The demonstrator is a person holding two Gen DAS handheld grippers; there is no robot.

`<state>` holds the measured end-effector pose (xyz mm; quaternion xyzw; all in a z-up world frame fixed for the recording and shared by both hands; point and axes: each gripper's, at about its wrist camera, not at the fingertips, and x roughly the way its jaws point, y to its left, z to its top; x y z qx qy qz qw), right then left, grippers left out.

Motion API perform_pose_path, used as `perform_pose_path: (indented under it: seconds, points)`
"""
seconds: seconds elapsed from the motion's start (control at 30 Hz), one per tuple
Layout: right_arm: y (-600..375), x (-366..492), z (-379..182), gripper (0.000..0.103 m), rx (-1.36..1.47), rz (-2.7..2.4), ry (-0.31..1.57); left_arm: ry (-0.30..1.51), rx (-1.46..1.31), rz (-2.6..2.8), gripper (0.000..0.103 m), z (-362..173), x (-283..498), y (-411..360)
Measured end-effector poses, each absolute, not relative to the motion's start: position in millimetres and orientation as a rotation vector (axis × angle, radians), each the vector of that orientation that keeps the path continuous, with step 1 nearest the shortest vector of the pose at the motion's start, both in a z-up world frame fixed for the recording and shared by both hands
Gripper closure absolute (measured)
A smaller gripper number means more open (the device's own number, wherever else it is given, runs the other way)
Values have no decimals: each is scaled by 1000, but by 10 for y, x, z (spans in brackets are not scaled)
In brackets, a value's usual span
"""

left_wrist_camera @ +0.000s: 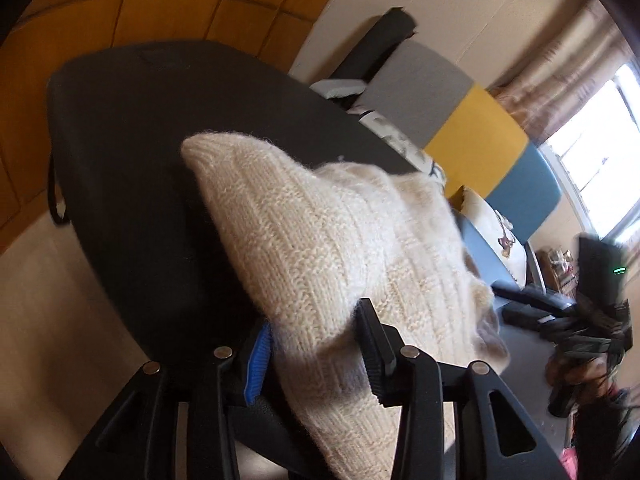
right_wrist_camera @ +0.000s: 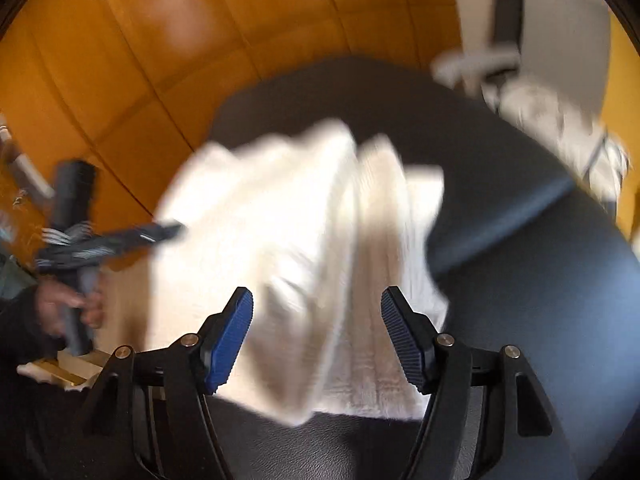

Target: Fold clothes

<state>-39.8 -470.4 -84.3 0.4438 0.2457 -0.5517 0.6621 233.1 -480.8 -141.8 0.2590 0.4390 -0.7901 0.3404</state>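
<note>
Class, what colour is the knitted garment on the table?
Cream, rib-knit sweater; clearest in the left wrist view.

We see a fuzzy cream knit sweater (left_wrist_camera: 320, 248) on a matt black leathery table (left_wrist_camera: 132, 128), glossy orange wood floor (right_wrist_camera: 132, 40), ribbed blue rubber pads (right_wrist_camera: 230, 340)

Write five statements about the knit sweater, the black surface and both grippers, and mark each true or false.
1. The cream knit sweater lies on a black surface. True.
2. The sweater passes between the left gripper fingers. True.
3. The right gripper is clamped shut on the sweater. False: its jaws stand apart, sweater between them.
4. The floor is grey carpet. False: orange-brown wood.
5. The sweater is dark blue. False: cream.
</note>
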Motion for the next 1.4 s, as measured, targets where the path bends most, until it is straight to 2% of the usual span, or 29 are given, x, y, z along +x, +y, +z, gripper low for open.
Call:
perform_pose_path:
  seconds: [0.07,0.17,0.27,0.43,0.53,0.6,0.67,0.8,0.87,1.0,1.13,1.23,1.33,1.4]
  points:
    - [-4779,-492,-1117,34,1084,-1284,567,1221,662,-2037,61,-1451,2415,-4841]
    - [-4736,-664,-1124,36,1078,-1298,453,1176,683,-2047,61,-1372,2459,-4797]
    - [-4678,-687,-943,34,1084,-1294,435,1041,710,-2048,64,-1216,2586,-4703]
    - [-4421,-561,-464,34,946,-1220,302,799,643,-2128,64,-879,2704,-4478]
    - [-4328,-241,-419,34,883,-1161,420,659,630,-2302,64,-707,2357,-4407]
    - [-4286,-48,-436,34,851,-1146,521,563,666,-2370,63,-733,2028,-4438]
    - [-4378,-125,-596,34,912,-1164,543,496,707,-2416,64,-808,1737,-4501]
    - [-4533,-306,-1027,34,1077,-1171,576,511,835,-2381,68,-1223,1425,-4823]
    - [-4398,-404,-1085,34,1124,-1146,455,549,872,-2336,67,-1403,1406,-4987]
    - [-4326,-445,-1130,34,1128,-1111,412,644,838,-2306,68,-1306,1544,-5109]
    - [-4226,-482,-983,34,1062,-1082,490,612,774,-2366,69,-975,1518,-4931]
    - [-4286,-625,-885,34,968,-1042,506,552,796,-2380,68,-919,1278,-4867]
    - [-4438,-823,-1092,34,977,-963,523,546,907,-2289,68,-1130,1009,-4981]
    - [-4462,-871,-1355,34,1000,-905,536,619,914,-2238,67,-1262,942,-5109]
